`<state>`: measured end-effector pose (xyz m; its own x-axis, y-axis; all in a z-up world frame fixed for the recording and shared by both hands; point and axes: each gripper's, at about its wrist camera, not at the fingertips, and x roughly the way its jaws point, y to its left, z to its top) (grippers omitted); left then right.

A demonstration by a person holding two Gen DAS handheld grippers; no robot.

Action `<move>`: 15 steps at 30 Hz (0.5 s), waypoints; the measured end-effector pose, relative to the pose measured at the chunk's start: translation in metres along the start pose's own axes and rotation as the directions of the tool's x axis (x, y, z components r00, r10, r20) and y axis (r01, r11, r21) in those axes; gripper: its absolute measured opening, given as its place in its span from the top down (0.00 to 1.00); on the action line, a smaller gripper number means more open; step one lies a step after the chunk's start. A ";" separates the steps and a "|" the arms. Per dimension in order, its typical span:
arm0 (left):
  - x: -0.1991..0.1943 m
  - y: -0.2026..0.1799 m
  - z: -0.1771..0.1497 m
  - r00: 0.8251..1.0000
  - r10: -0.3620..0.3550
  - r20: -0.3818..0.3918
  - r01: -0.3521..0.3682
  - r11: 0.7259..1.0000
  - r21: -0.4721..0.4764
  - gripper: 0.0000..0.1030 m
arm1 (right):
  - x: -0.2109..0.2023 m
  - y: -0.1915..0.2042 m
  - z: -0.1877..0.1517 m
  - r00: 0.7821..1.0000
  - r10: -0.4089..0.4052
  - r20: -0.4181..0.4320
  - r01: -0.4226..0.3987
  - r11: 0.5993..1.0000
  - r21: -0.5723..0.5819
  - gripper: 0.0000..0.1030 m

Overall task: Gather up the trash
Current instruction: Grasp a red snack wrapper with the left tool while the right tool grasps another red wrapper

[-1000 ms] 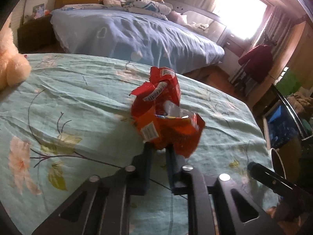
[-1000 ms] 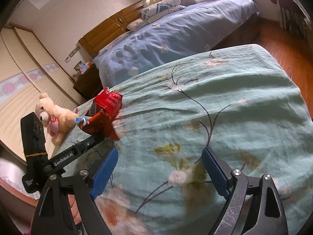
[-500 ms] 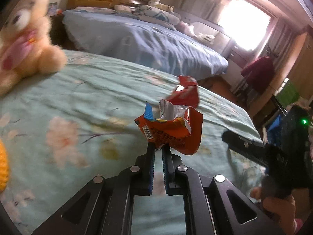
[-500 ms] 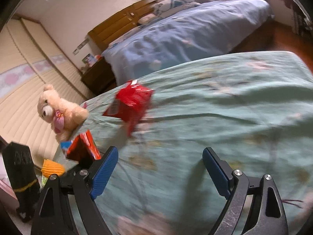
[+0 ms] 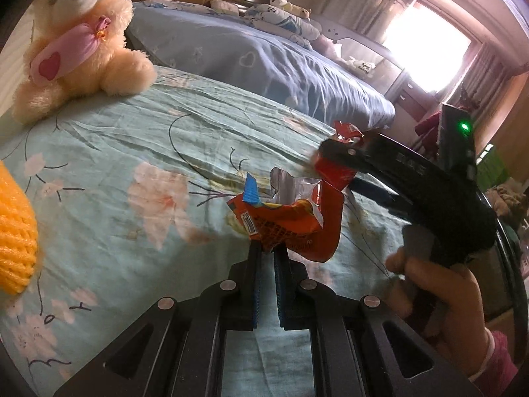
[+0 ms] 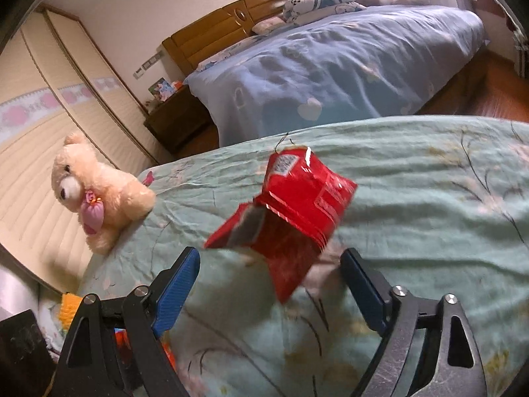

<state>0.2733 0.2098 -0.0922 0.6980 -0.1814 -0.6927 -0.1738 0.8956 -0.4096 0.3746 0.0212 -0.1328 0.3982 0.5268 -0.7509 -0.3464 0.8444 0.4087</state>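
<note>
My left gripper (image 5: 267, 248) is shut on a torn orange snack wrapper (image 5: 291, 218) and holds it above the green floral bedspread (image 5: 139, 152). A red snack bag (image 6: 297, 205) lies crumpled on the bedspread (image 6: 429, 205). My right gripper (image 6: 269, 279) is open, its blue pads on either side of the bag's near end without touching it. In the left wrist view the right gripper's black body (image 5: 413, 172) reaches in from the right over the red bag (image 5: 337, 165).
A cream teddy bear (image 5: 79, 39) sits at the bedspread's far left edge, also in the right wrist view (image 6: 96, 192). An orange knitted thing (image 5: 15, 231) lies at the left. A bed with a blue cover (image 6: 330, 66) stands beyond.
My left gripper has drawn back and left with the orange wrapper, away from the red bag. My right gripper has moved up to the red bag, which now sits between its open pads.
</note>
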 end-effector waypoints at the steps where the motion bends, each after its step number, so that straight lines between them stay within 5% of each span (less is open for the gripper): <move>1: 0.000 0.000 0.000 1.000 -0.001 -0.003 0.001 1.000 0.001 0.94 | 0.001 0.000 0.001 1.000 -0.012 0.005 0.012 1.000 -0.005 0.21; 4: 0.000 -0.001 0.000 1.000 0.003 -0.004 -0.003 1.000 0.000 0.94 | 0.000 -0.005 0.000 0.999 -0.034 0.007 0.034 0.999 0.003 0.50; 6: 0.001 -0.003 0.001 1.000 0.005 -0.006 -0.005 1.000 0.000 0.94 | -0.004 -0.009 -0.002 1.000 -0.028 0.008 0.028 1.000 0.011 0.54; 8: 0.001 -0.007 0.000 1.000 0.002 -0.008 -0.002 1.000 0.005 0.94 | -0.011 -0.012 -0.006 1.000 -0.028 0.009 0.028 1.000 0.007 0.87; 15: 0.000 -0.029 -0.009 1.000 -0.023 -0.017 0.023 0.999 0.027 0.94 | -0.053 -0.024 -0.034 1.000 0.005 0.015 -0.004 1.000 -0.011 0.92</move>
<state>0.2720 0.1801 -0.0863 0.6900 -0.2088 -0.6930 -0.1382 0.9019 -0.4093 0.3324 -0.0301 -0.1202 0.4092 0.5320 -0.7412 -0.3572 0.8410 0.4064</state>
